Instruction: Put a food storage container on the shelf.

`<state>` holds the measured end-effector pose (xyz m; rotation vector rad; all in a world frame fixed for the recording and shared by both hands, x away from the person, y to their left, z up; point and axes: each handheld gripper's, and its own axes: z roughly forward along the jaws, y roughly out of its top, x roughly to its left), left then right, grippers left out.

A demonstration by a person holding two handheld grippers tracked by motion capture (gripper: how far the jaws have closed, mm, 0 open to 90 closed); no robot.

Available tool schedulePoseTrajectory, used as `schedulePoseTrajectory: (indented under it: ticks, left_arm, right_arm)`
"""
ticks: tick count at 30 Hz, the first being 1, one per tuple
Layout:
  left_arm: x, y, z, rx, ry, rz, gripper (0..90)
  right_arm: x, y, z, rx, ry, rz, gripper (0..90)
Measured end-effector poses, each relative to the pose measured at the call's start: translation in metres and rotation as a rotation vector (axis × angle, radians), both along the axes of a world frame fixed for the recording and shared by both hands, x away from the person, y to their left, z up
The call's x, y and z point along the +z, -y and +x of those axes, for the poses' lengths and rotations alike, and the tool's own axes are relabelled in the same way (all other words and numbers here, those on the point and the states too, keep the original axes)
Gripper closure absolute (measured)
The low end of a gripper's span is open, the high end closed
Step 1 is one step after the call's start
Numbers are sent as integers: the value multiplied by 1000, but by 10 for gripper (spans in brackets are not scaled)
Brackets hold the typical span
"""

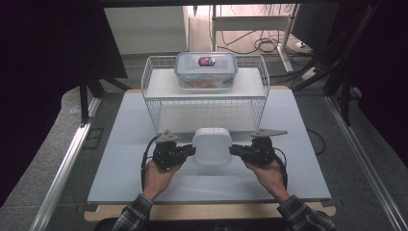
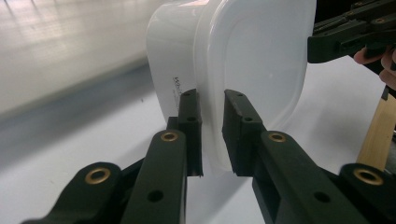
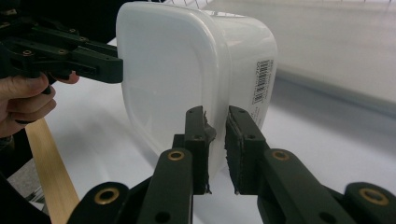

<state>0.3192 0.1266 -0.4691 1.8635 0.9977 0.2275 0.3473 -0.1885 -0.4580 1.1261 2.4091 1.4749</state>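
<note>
White lidded container (image 1: 212, 146): near centre of the white table (image 1: 120, 159), just in front of the wire rack (image 1: 154, 103), lid uppermost, held between both grippers; the frames do not show whether it rests on the surface.

Left gripper (image 1: 191, 150): at the container's left side, jaws clenched on the lid rim, which sits pinched between the pads in the left gripper view (image 2: 212, 135).

Right gripper (image 1: 233, 150): at the container's right side, jaws likewise clamped on the rim (image 3: 215, 144).

Clear box with blue clips (image 1: 206, 70): on the rack's upper shelf, far centre, red contents inside.

Wooden table edge (image 1: 211, 211): near side.
</note>
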Motion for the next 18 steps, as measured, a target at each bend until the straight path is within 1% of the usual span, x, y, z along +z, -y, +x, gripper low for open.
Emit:
schedulePoseTrajectory:
  ticks: [4,8,12,15,18]
  left_arm:
    - [10,-3,1,4,25,7,783]
    - [21,-5,3,12,45,5,783]
    - [34,-7,5,17,65,3,782]
    - [45,-8,8,15,78,14,783]
    - [54,-10,10,14,86,9,783]
  right_arm:
    - [9,-3,2,12,28,-1,792]
    - [20,-5,5,15,52,-1,792]
    - [34,-8,8,20,77,-3,792]
    - [44,-8,11,21,92,-2,792]
    - [52,-10,14,21,107,12,791]
